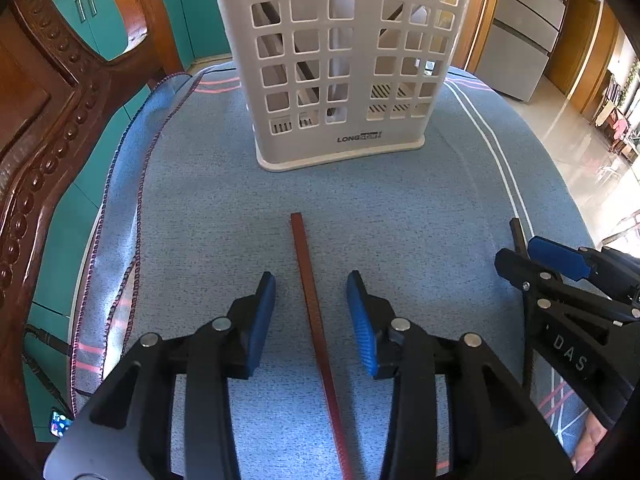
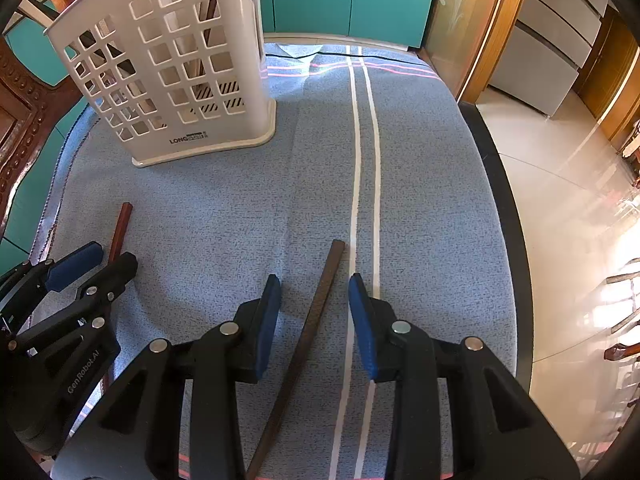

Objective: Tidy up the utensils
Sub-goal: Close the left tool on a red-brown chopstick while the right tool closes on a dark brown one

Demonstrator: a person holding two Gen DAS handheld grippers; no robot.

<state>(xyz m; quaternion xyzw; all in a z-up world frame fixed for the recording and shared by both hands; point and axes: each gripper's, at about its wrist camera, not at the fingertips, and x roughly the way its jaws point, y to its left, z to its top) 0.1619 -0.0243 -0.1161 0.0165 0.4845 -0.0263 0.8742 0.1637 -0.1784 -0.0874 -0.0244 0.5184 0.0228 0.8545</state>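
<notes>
In the left wrist view, the left gripper [image 1: 311, 320] hangs low over a blue cloth [image 1: 208, 208] that covers the tabletop. Its fingers [image 1: 262, 320] are spread wide, one on each side of a reddish-brown chopstick [image 1: 310, 300] that lies flat on the cloth; neither pad touches it. The chopstick's far end points toward a white perforated utensil basket [image 1: 340, 60], which stands upright on the cloth well beyond it. Dark sticks show through the basket's holes. Right of the basket and nearer the camera, the right gripper [image 1: 560, 276] enters from the edge, with a dark chopstick [image 1: 517, 234] just at its tips. A carved wooden chair [image 1: 44, 120] stands left of the basket.

In the right wrist view, the right gripper [image 2: 314, 320] also has its fingers [image 2: 268, 320] wide apart, straddling the dark chopstick [image 2: 316, 320] without contact. The basket [image 2: 168, 64] stands ahead and to the left. Nearer than the basket, at the left edge, the left gripper [image 2: 88, 268] shows beside the reddish-brown chopstick [image 2: 121, 226].
</notes>
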